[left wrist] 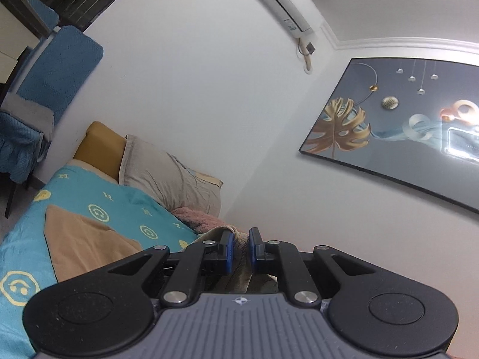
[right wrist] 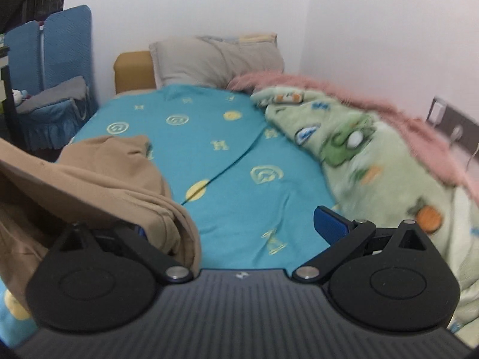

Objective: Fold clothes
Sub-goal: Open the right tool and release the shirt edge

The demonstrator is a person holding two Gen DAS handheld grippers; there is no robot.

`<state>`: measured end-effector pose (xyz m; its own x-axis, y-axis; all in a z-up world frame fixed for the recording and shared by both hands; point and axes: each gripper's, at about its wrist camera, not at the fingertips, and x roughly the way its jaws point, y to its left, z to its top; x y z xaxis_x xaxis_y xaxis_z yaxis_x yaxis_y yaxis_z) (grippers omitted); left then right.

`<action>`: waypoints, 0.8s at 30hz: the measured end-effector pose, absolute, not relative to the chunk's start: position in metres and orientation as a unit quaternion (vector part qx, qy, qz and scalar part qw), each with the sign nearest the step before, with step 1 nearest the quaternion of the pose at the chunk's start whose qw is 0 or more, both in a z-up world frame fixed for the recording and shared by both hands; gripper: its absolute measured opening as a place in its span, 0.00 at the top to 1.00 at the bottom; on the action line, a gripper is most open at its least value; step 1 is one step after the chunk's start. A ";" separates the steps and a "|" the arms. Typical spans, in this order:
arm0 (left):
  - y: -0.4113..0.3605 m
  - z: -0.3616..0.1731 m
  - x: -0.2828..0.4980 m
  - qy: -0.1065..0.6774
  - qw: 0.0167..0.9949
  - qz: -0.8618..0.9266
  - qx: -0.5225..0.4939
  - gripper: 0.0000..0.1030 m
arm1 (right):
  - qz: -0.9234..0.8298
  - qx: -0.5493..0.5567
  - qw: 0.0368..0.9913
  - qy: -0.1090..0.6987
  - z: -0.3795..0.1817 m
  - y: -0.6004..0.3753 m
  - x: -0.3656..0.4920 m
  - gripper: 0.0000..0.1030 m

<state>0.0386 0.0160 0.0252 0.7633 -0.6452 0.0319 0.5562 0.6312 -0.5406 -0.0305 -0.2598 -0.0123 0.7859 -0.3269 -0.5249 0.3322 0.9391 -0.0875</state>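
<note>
My left gripper (left wrist: 240,249) level, blue pads nearly together, pinching strip of beige ribbed fabric (left wrist: 238,272) between them. My right gripper (right wrist: 233,224) tilted down over teal patterned bedspread (right wrist: 239,179), jaws spread wide, nothing pressed between pads. Tan garment (right wrist: 98,185) bunched on left side of bed, draping over right gripper's left finger. Green cartoon blanket (right wrist: 374,161) and pink fleece (right wrist: 329,89) heaped along wall side. Grey pillow (right wrist: 215,56) at headboard. Framed leaf picture (left wrist: 398,125) on wall.

Tan garment (right wrist: 98,179), bunched and creased, lying at the teal bedsheet's (right wrist: 239,179) left side
</note>
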 end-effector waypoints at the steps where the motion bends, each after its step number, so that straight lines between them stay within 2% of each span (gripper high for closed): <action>1: 0.018 0.026 0.039 0.081 0.901 -0.330 -0.270 0.89 | -0.167 -0.001 0.943 0.289 -0.019 -0.257 -0.027 0.01; 3: 0.022 0.026 0.039 0.081 0.903 -0.322 -0.273 0.89 | -0.142 -0.008 0.932 0.335 -0.042 -0.250 -0.013 0.04; 5: 0.028 0.027 0.042 0.085 0.905 -0.310 -0.278 0.89 | -0.126 0.001 0.918 0.376 -0.064 -0.247 0.000 0.31; 6: 0.031 0.026 0.044 0.091 0.907 -0.304 -0.278 0.89 | -0.128 0.020 0.916 0.381 -0.069 -0.248 0.002 0.32; 7: 0.034 0.025 0.046 0.098 0.909 -0.297 -0.276 0.89 | -0.136 0.045 0.918 0.370 -0.068 -0.251 0.002 0.32; 11: 0.043 0.019 0.054 0.139 0.909 -0.279 -0.276 0.88 | -0.146 0.111 0.946 0.267 -0.039 -0.259 -0.016 0.56; 13: 0.046 0.013 0.059 0.167 0.909 -0.266 -0.274 0.86 | -0.137 0.109 0.954 0.242 -0.030 -0.256 -0.022 0.57; 17: 0.043 0.002 0.061 0.214 0.913 -0.244 -0.247 0.84 | -0.127 0.111 0.953 0.251 -0.033 -0.256 -0.019 0.57; 21: 0.031 -0.003 0.052 0.239 0.925 -0.226 -0.191 0.57 | -0.119 0.118 0.953 0.253 -0.034 -0.257 -0.015 0.57; 24: 0.013 -0.007 0.039 0.242 0.947 -0.185 -0.099 0.45 | -0.112 0.123 0.952 0.258 -0.034 -0.256 -0.014 0.57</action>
<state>0.0387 0.0126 -0.0066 0.8141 -0.3994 -0.4216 0.3032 0.9115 -0.2780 -0.0135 -0.2564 -0.0344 0.8422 -0.1496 -0.5180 0.2763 0.9447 0.1764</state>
